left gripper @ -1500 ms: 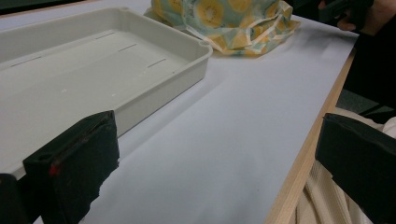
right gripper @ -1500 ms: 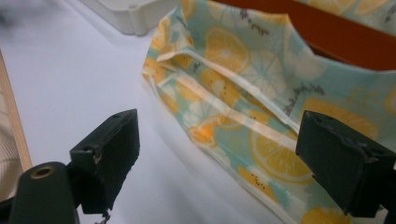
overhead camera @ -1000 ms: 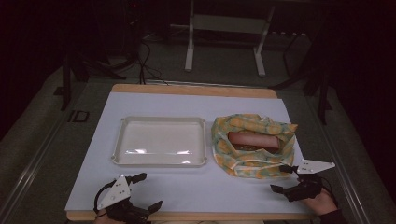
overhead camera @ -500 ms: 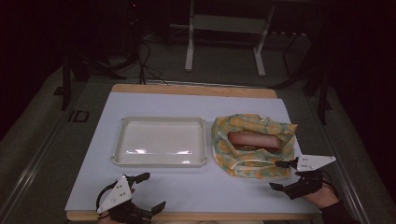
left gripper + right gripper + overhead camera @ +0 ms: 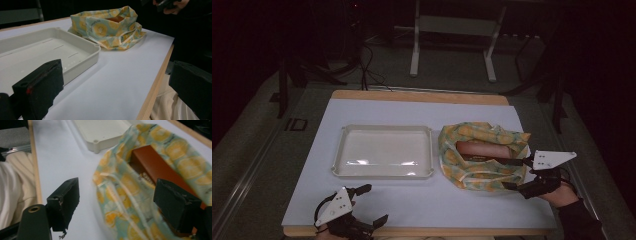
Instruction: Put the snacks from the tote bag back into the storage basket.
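Right gripper (image 5: pixel 515 174) sits at the near-right edge of the bag (image 5: pixel 482 156), fingers straddling the bag's rim: one finger (image 5: pixel 65 200) over bare table on the outside, the other over the bag's mouth next to the box (image 5: pixel 160 167). Fingers have just been closing in, but the pads aren't pressing on the cloth, so released for now

Bag: yellow-and-teal lemon print, lying open on the right half of the table (image 5: pixel 412 200), just right of the tray (image 5: pixel 383 151). Reddish-brown box lies inside it, long side running left-right, top face exposed through the opening

Left gripper (image 5: pixel 368 204) at the near-left edge of the table, near side of the tray, well apart from the bag. Fingers spread wide, nothing between them, released. In the left gripper view its finger (image 5: pixel 41 87) sits low over the table by the tray's near corner

Tray is white, shallow, just left of the bag; can't tell whether they touch
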